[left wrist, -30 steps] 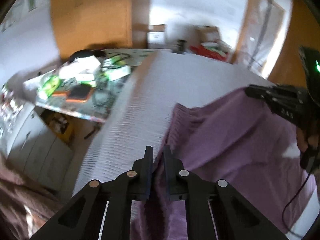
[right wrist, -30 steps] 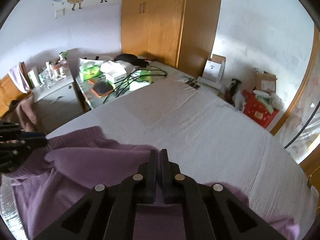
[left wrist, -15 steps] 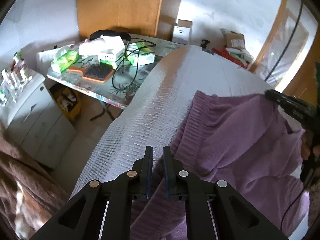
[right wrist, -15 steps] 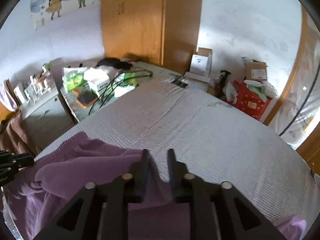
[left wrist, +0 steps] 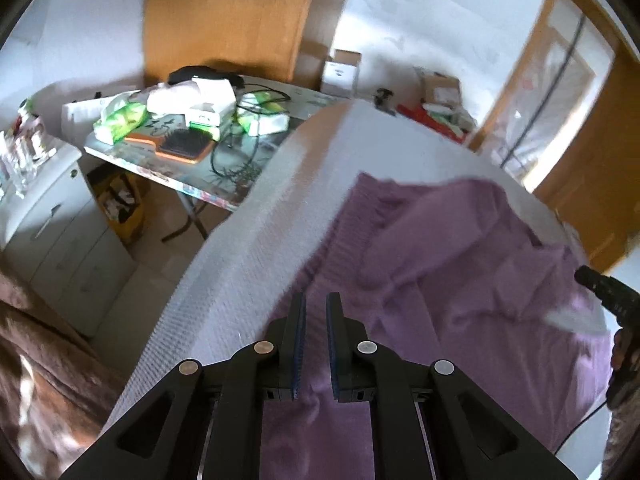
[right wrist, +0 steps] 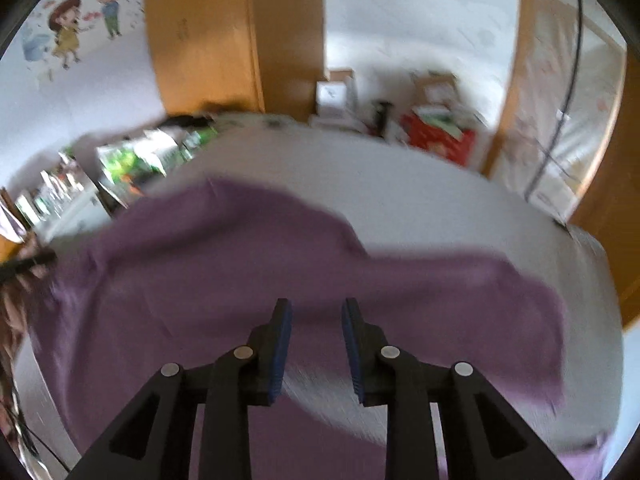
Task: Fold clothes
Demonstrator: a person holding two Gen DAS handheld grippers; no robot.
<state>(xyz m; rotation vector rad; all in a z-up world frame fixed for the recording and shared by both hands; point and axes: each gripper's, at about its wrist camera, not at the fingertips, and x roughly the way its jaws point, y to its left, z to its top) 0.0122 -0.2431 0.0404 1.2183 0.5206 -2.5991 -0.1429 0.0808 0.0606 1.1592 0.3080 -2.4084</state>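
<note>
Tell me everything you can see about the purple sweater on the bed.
The purple sweater is a soft, fuzzy knit with a ribbed band along one edge. It lies rumpled and partly folded over itself on the white textured bed cover, near the bed's side edge. The left gripper pinches a fold of it between nearly shut pads. The right gripper hovers over it, jaws opening with no cloth pinched between them. One part stretches out sideways like a sleeve in the blurred right wrist view.

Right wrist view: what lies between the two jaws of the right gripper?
In the right wrist view, the right gripper has nothing clamped: its jaws are opening, and through the gap show only the purple knitted sweater and white bed cover below.
</note>
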